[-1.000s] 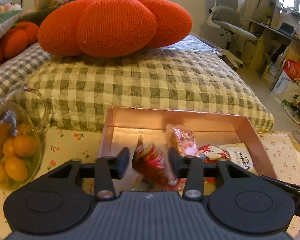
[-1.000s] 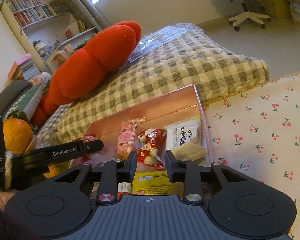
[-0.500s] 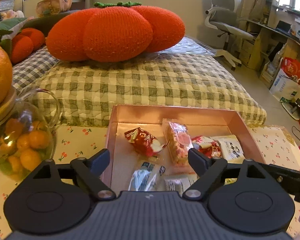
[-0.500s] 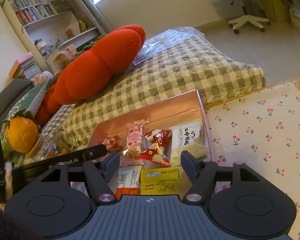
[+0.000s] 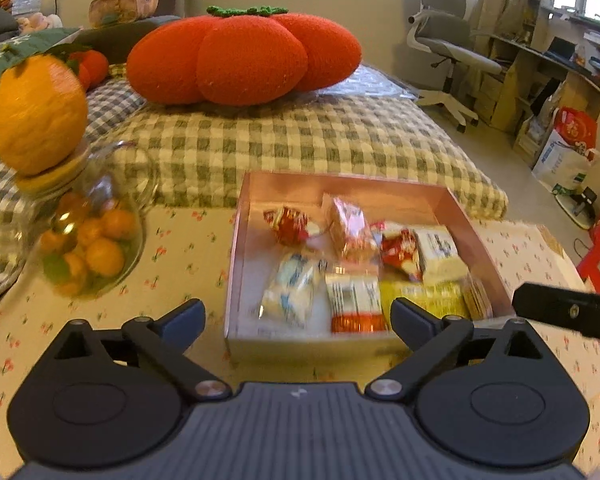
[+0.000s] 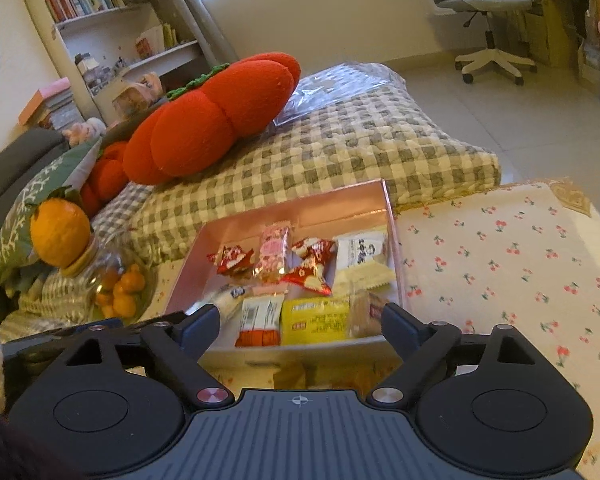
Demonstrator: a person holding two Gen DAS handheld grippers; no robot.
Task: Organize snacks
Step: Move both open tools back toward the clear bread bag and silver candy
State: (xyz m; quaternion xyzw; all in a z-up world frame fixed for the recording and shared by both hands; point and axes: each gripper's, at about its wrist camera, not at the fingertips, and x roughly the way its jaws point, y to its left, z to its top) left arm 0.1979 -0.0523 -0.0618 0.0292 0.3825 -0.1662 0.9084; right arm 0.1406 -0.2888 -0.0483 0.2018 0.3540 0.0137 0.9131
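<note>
A shallow pink box point(image 5: 236, 248) point(image 6: 392, 216) sits on a cherry-print cloth and holds several wrapped snacks. A red packet point(image 5: 286, 220) point(image 6: 230, 258) lies at its far left, a pink packet point(image 5: 346, 226) point(image 6: 274, 250) beside it, and a yellow packet point(image 6: 314, 320) at the near edge. My left gripper point(image 5: 298, 316) is open and empty, held back from the box's near edge. My right gripper point(image 6: 300, 320) is open and empty, just short of the same edge.
A glass jar of small oranges point(image 5: 88, 248) point(image 6: 116, 284) with an orange lid stands left of the box. A checked cushion point(image 5: 300, 140) with a red pumpkin pillow point(image 5: 244, 60) lies behind. Cherry-print cloth point(image 6: 500, 264) spreads to the right. The right gripper's body point(image 5: 568, 314) shows at the left view's right edge.
My left gripper opened and let the red packet fall into the box's far left, then drew back. My right gripper also opened and pulled back from the box.
</note>
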